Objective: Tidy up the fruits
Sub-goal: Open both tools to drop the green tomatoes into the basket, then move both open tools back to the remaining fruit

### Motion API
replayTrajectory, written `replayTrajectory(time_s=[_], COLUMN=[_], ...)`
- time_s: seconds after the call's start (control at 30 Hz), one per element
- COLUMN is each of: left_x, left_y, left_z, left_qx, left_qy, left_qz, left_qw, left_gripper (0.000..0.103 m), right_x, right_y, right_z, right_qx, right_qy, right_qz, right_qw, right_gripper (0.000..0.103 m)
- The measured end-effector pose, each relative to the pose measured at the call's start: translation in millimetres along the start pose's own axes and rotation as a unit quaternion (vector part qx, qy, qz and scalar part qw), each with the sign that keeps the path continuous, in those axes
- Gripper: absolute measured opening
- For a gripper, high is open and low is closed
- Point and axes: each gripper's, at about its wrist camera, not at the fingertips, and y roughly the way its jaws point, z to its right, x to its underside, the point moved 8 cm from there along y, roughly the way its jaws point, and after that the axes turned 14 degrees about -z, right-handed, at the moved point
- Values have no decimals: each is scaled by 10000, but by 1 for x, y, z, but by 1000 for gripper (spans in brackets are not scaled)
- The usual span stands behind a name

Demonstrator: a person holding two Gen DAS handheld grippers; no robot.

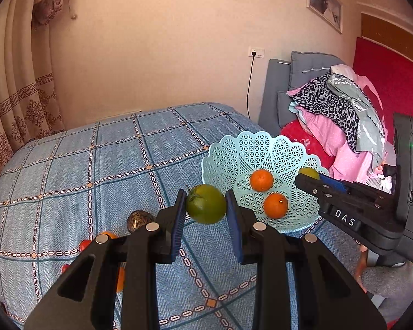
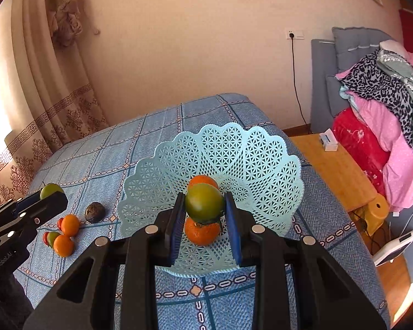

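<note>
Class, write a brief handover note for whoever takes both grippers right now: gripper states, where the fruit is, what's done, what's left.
Left gripper: shut on a green round fruit with a stem, held above the blue checked cloth, beside the basket.
Right gripper: shut on a second green-yellow fruit, held over the pale blue lattice plastic basket.
Done: two oranges lie in the basket.
Left: release both held fruits into the basket, then collect the loose oranges, small red and green fruits and dark brown round fruit from the cloth.
</note>
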Motion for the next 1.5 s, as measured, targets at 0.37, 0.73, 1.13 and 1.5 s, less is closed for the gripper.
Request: replayTrajectory(time_s=[0.37, 0.73, 1.13, 1.5], left_x=[-9, -10, -10, -12], left_y=[35, 47, 31, 9], left_z=[33, 38, 18, -10], left_qx=[354, 338, 12, -237], left_qy=[143, 132, -7, -231], left_qz=[-278, -299, -30, 178], left_qw=[9989, 9989, 10000, 9993], left_gripper=[29, 68, 98, 100], right_x=[-2, -3, -4, -3], right_y=[8, -5, -14, -24], right_z=[24, 35, 31, 15], right_qx=[33, 83, 68, -61], right_qy=[324, 605, 606, 573], right_qz=[-2, 292, 452, 591], right_qw=[9995, 9977, 9971, 9966], right_gripper=[29, 45, 54, 76])
